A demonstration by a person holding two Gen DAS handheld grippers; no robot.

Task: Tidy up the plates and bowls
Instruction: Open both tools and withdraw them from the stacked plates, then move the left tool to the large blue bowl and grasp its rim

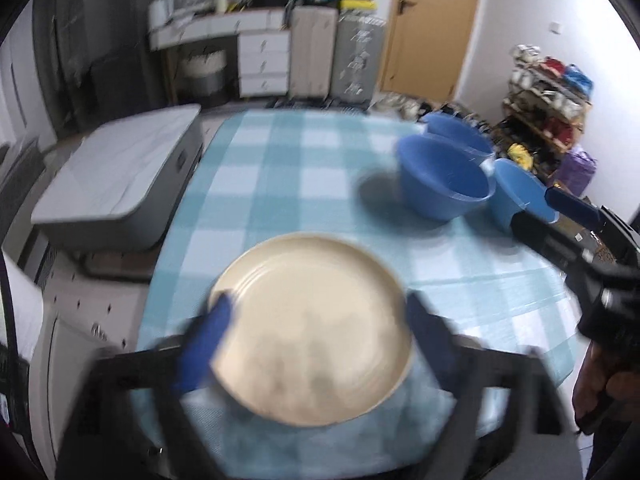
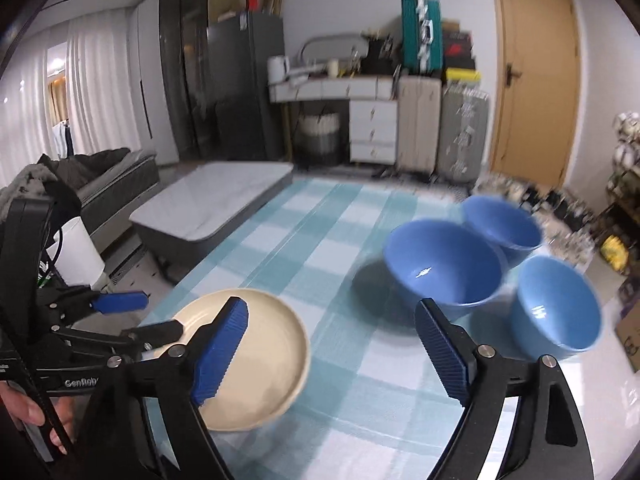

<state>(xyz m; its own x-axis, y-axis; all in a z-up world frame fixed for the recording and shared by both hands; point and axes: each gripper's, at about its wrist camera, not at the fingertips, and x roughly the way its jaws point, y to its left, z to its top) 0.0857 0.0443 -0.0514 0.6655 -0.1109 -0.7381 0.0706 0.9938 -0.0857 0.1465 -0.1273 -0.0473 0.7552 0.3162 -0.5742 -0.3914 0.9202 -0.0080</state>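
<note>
I had the cream plate [image 1: 310, 330] lying flat on the table [image 1: 280, 168], which wore a blue-and-white checked cloth, near the table's front edge. My left gripper [image 1: 316, 320] hung over that plate with its jaws spread wide, one blue pad at the plate's left rim and the other at its right rim; the picture was too blurred for me to tell whether either pad touched the rim, but they were not pressing on it. From the right wrist view the left gripper [image 2: 140, 316] showed at the plate's [image 2: 256, 364] left, its blue fingers parted above the plate's near edge.

My right gripper [image 2: 332, 344] was also wide apart and held nothing, with only checked cloth showing between its ribbed blue pads. It sat to the right of the plate.

Three blue bowls stood upright in a tight cluster, beyond the plate and to its right. The largest bowl [image 2: 442, 266] was nearest the plate, a second bowl [image 2: 502, 220] stood behind it, and a third bowl [image 2: 556, 304] stood further right, by the table's right edge. All three were empty.

A hand [image 2: 28, 412] gripped the left gripper's handle.
</note>
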